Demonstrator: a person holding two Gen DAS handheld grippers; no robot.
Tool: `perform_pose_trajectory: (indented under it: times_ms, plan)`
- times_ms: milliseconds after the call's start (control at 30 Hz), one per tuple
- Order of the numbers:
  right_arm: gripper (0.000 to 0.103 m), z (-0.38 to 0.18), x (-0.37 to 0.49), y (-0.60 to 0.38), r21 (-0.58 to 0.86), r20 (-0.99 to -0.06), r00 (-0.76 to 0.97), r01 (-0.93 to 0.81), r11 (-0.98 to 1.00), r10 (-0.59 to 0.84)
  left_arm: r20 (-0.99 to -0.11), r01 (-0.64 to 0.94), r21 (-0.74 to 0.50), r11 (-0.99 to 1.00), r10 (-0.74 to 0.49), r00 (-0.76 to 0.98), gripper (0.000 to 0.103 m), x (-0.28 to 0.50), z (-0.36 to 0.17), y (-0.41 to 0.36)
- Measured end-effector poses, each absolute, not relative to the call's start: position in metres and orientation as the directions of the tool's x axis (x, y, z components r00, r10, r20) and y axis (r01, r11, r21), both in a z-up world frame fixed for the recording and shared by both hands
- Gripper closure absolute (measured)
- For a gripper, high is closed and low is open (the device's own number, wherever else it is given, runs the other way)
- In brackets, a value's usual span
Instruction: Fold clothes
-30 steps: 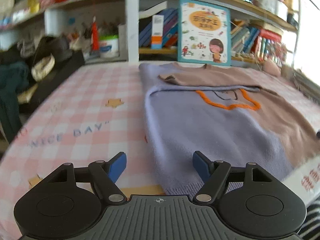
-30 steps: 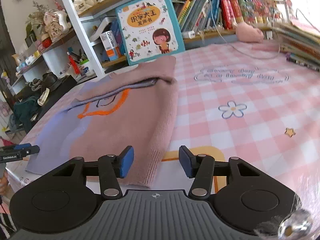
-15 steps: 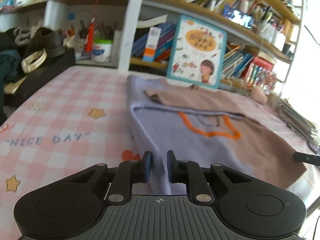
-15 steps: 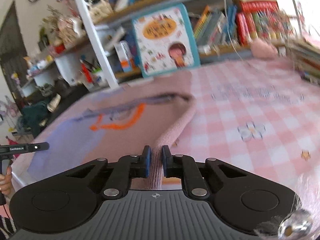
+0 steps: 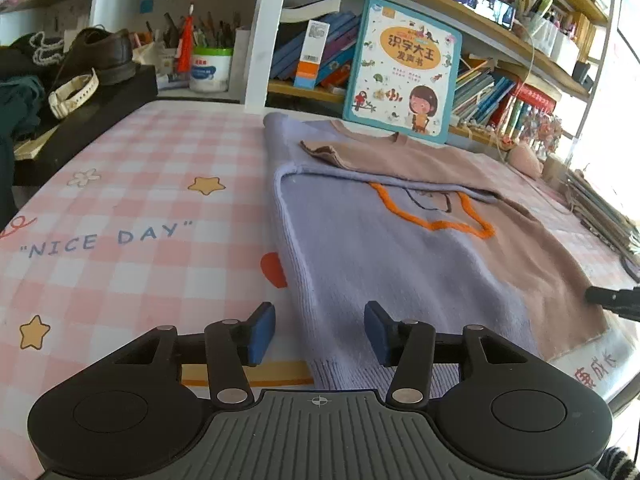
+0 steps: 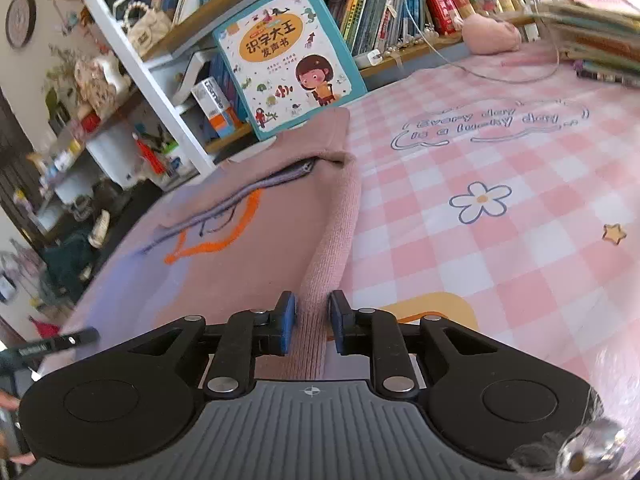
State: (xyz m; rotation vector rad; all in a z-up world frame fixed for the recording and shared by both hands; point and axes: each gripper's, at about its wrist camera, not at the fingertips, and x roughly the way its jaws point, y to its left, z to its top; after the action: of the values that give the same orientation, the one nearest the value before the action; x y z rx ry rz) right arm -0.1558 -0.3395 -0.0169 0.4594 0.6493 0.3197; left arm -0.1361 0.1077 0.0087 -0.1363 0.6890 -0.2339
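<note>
Left hand-held gripper (image 5: 318, 334) has reopened wide, letting go of the sweater (image 5: 400, 264) hem it pinched half a second ago. Right hand-held gripper (image 6: 312, 328) still nips the pink edge, lifted off the worktop (image 6: 500, 208). Fold attempt looks interrupted.

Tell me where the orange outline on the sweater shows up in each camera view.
Left wrist: orange outline sits right of centre, on the sweater, below the book.
Right wrist: orange outline sits left of centre, above the right tool.
Shared landmark: the book standing behind the sweater.
</note>
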Motion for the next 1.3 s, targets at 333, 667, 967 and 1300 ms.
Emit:
perform_pose_trajectory:
  times_ms: [333, 667, 967, 1300]
  plan:
    - [0.093, -0.015, -0.164, -0.336, 0.49, -0.497, 0.754, -0.164, 0.856, 0.429, -0.598, 0.158, -0.207, 0.966, -0.252, 0.76, 0.089, -0.135, 0.007, 0.113]
    - [0.094, 0.012, -0.183, -0.332, 0.535, -0.388, 0.76, -0.274, 0.799, 0.521, -0.54, 0.224, -0.219, 0.95, -0.309, 0.783, 0.094, -0.144, 0.031, 0.107]
    - [0.089, -0.01, -0.176, -0.333, 0.527, -0.498, 0.717, -0.195, 0.827, 0.487, -0.61, 0.194, -0.214, 0.957, -0.286, 0.739, 0.09, -0.146, 0.015, 0.117]
    - [0.077, -0.012, -0.178, -0.325, 0.514, -0.509, 0.704, -0.214, 0.831, 0.496, -0.618, 0.182, -0.237, 0.954, -0.293, 0.729, 0.087, -0.15, 0.008, 0.126]
